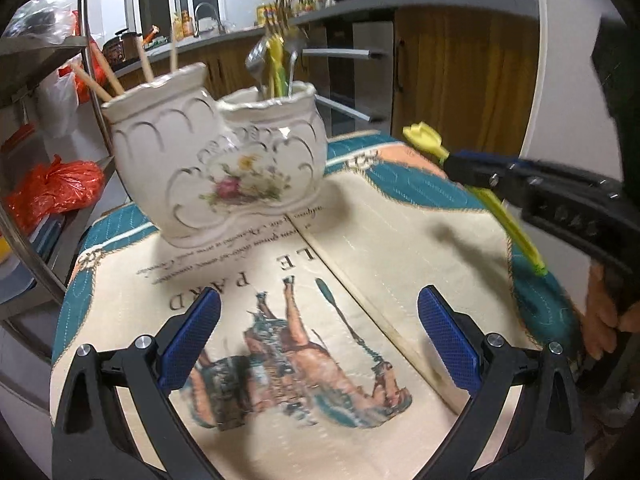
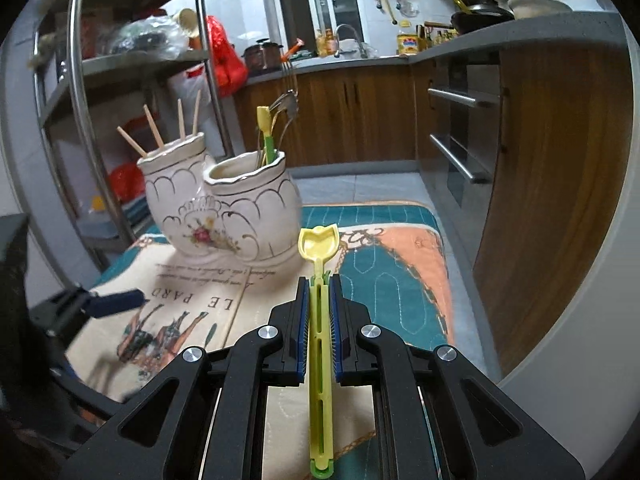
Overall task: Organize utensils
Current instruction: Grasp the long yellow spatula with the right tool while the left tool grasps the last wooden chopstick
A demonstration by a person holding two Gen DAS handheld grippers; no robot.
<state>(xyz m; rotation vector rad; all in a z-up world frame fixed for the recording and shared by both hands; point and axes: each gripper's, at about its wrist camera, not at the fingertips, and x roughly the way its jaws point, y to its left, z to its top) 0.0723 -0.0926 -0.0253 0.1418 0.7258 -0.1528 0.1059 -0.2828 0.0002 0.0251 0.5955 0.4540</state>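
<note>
In the left wrist view, the left gripper [image 1: 319, 330] was seen at six o'clock with its jaws spread wide and nothing between them, only the printed cloth [image 1: 360, 240] below. A white ceramic double holder [image 1: 218, 168] stood at eleven o'clock on that cloth; chopsticks [image 1: 116, 76] rose from its left cup, and spoons with a yellow utensil [image 1: 276, 68] from its right cup. At three o'clock the right gripper [image 1: 472, 168] was seen clamped on a yellow plastic spoon [image 1: 424, 138], whose bowl pointed toward the holder but remained well apart from it.

In the right wrist view, the right gripper [image 2: 319, 292] was closed on the spoon's [image 2: 319, 248] handle, the bowl projecting toward twelve o'clock. The holder [image 2: 224, 208] lay at eleven o'clock, its right cup [image 2: 248, 172] the nearer one. A pad of the left gripper [image 2: 116, 302] was visible at nine o'clock.

The step in hand was judged to be carrying the spoon to the holder. The next move would call for the spoon to be brought above the right cup, tipped upright, lowered among the utensils there, and released.
</note>
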